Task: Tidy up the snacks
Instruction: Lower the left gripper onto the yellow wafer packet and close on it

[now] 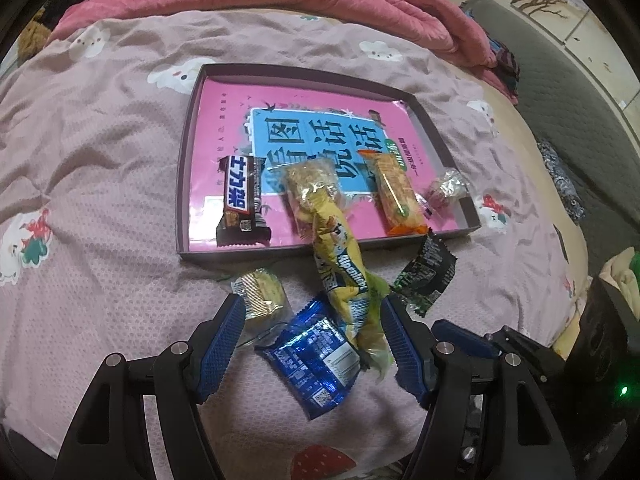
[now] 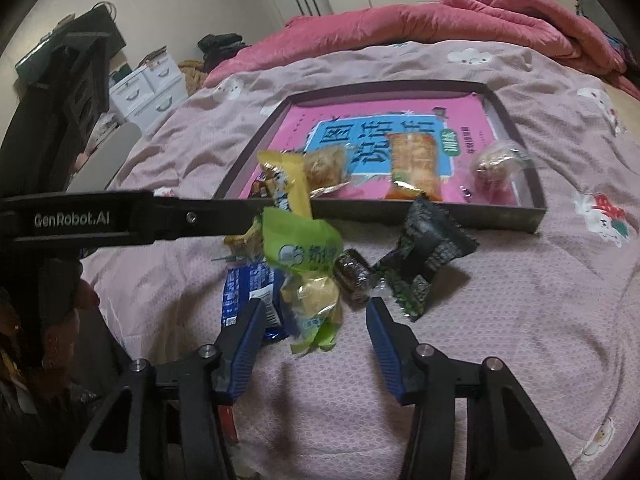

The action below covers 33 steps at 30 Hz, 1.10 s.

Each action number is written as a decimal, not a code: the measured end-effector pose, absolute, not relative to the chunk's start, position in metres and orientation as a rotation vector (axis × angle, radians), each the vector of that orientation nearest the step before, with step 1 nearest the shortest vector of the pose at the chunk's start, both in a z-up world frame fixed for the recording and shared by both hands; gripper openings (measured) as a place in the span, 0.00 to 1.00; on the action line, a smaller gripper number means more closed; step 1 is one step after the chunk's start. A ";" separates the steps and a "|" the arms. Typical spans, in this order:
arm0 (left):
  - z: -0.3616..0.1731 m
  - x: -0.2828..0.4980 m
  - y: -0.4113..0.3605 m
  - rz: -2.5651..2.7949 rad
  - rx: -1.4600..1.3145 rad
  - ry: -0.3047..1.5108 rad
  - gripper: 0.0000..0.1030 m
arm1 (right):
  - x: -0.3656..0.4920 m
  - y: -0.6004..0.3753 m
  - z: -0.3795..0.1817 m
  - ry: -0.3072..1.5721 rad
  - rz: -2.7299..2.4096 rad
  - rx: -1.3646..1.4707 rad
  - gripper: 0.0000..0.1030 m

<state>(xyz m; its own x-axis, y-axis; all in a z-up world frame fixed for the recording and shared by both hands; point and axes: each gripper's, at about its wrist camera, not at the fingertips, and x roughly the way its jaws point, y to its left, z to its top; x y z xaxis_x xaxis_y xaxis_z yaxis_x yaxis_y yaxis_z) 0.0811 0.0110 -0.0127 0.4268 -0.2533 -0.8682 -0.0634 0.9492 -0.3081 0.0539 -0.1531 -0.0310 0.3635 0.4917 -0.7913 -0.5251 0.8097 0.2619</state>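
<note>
Left tongs gape around a yellow packet, seemingly dropping it trayward; right tongs gape, idle, behind.

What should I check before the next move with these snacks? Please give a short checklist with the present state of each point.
1. Left gripper open, gripping nothing: ok.
2. Right gripper open, gripping nothing: ok.
3. Free room in the tray: ok, its far half is bare.
4. Yellow packet fully inside the tray: not ok, it lies across the front rim.
5. All snacks in the tray: not ok; the blue packet, black packet and round cake lie on the bed.
6. Yellow packet clear of the left gripper's fingers: cannot tell.
</note>
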 end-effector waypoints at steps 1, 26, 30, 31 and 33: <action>-0.014 0.082 0.012 -0.120 -0.321 1.130 0.70 | 0.054 -0.150 -0.032 1.007 0.659 -0.046 0.50; -0.034 0.093 0.012 -0.123 -0.371 1.172 0.70 | 0.089 -0.139 -0.065 1.067 0.703 0.021 0.39; -0.036 0.098 0.014 -0.124 -0.394 1.162 0.70 | 0.090 -0.135 -0.065 1.050 0.709 0.010 0.35; -0.037 0.100 0.016 -0.130 -0.416 1.158 0.70 | 0.090 -0.136 -0.065 1.048 0.707 0.006 0.34; -0.039 0.105 0.019 -0.136 -0.461 1.150 0.70 | 0.089 -0.137 -0.065 1.047 0.707 0.008 0.33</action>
<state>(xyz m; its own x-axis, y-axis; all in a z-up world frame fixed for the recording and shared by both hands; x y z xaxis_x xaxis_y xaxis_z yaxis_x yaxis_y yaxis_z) 0.1047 0.0185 -0.0392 0.4115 -0.3360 -0.8472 -0.1289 0.8988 -0.4191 0.0893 -0.1369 -0.0645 0.3028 0.5368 -0.7875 -0.5298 0.7816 0.3291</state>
